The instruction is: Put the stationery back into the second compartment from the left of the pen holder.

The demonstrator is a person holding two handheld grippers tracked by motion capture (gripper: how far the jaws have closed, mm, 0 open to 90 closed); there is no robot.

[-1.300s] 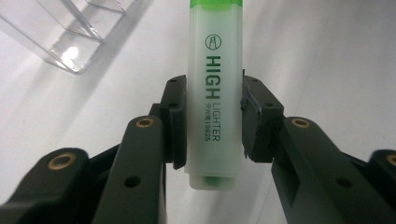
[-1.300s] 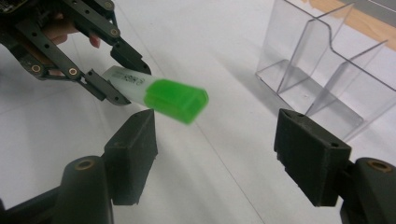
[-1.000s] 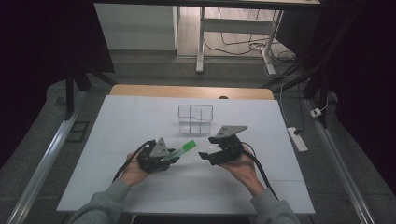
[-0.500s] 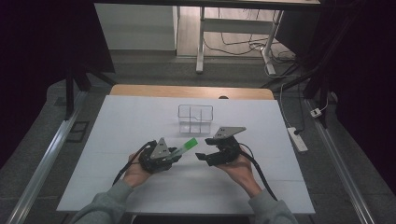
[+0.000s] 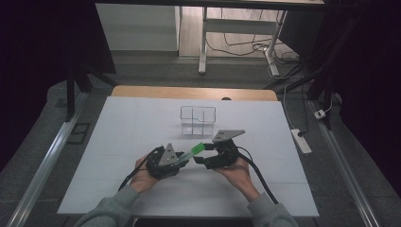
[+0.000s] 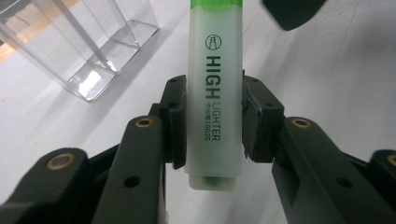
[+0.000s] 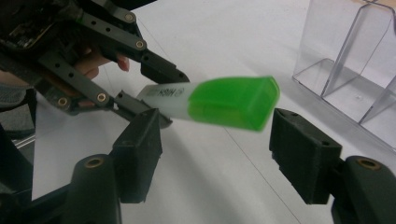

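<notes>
Your left gripper (image 5: 182, 160) has the green highlighter (image 5: 195, 150) clamped by its pale barrel, both pads pressed flat against the sides; the printed lettering reads up the barrel in the left gripper view, and the green cap (image 7: 232, 102) points away from you toward your other hand; your right gripper (image 5: 202, 161) sits just beside it with its jaws spread wide, holding nothing; in the right gripper view the cap hangs between those two pads, touching neither; the pen is lifted off the white table (image 5: 142, 123); the clear divided organizer (image 5: 197, 120) stands just beyond both grippers.
</notes>
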